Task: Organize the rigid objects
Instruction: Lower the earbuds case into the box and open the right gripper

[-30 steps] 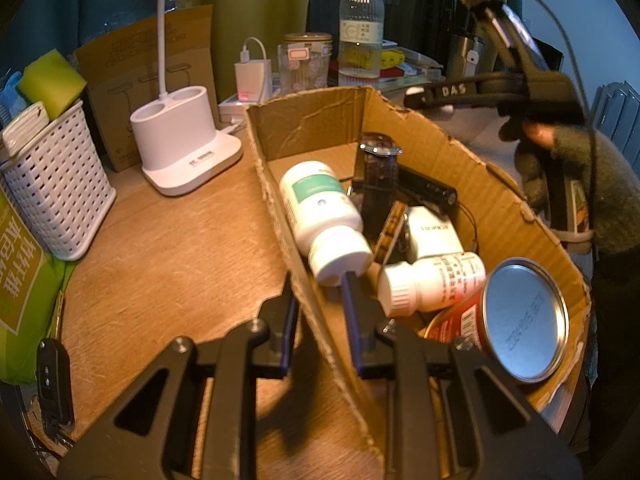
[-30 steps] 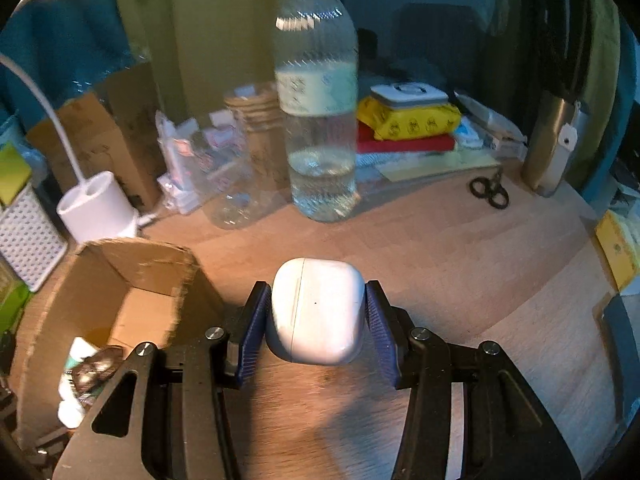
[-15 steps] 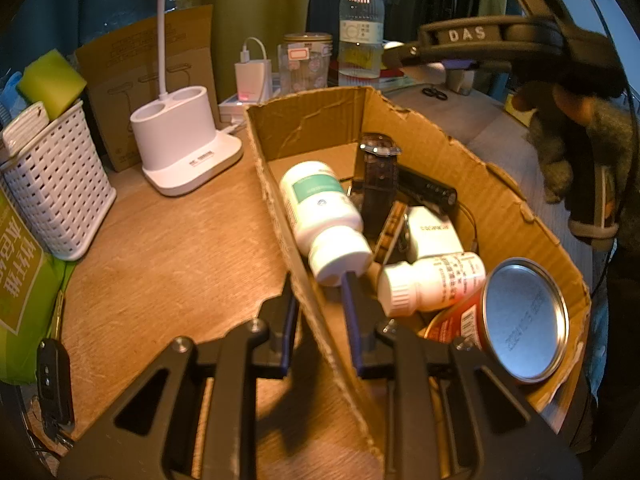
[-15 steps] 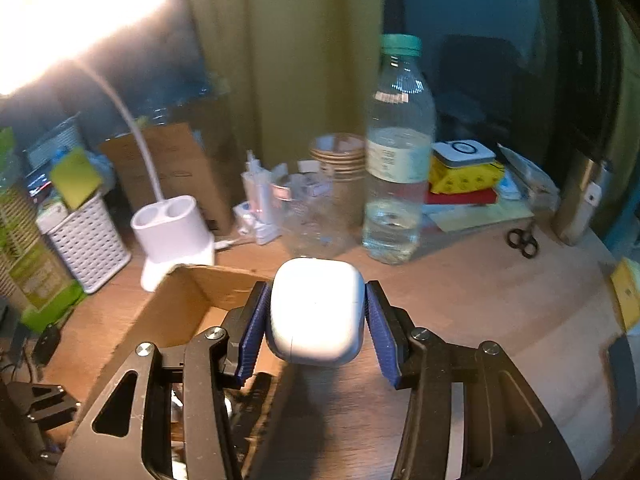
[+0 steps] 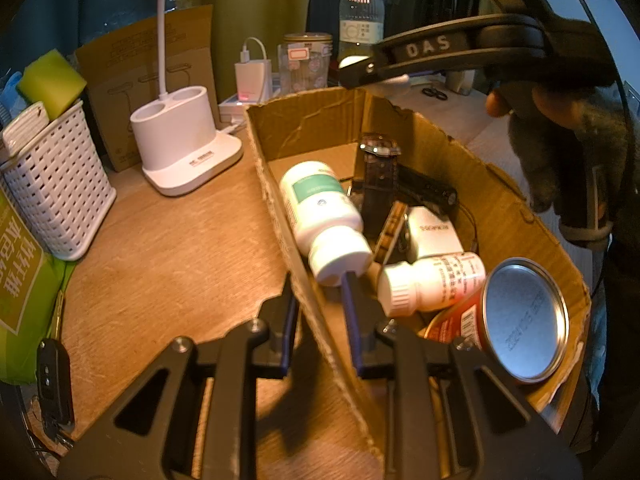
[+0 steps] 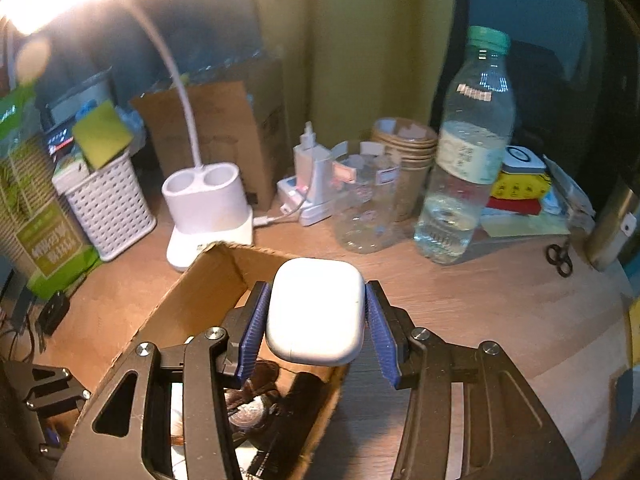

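The wooden tabletop carries everything, and the biggest thing on it is the open cardboard box, its torn near wall running between the two fingers of the left hand-held gripper, which is clenched onto that wall, one finger outside the box and one inside. Inside the box lie a red can with its silver lid facing the camera, a large white pill bottle with a green label, a smaller white pill bottle on its side just beside the can, a dark leather watch strap, a small white box and a black device behind them. Left of the box stand a white desk lamp base with two cups and, near the edge, a white lattice basket holding a yellow-green sponge. Behind stand a clear water bottle with a green cap, a clear jar and a stack of paper cups. The right hand-held gripper is grasping a white earbud case between its blue ribbed pads, raised over the box's far corner and its right-hand wall, clear of the tabletop. A gloved hand carries that gripper at the left view's upper right.
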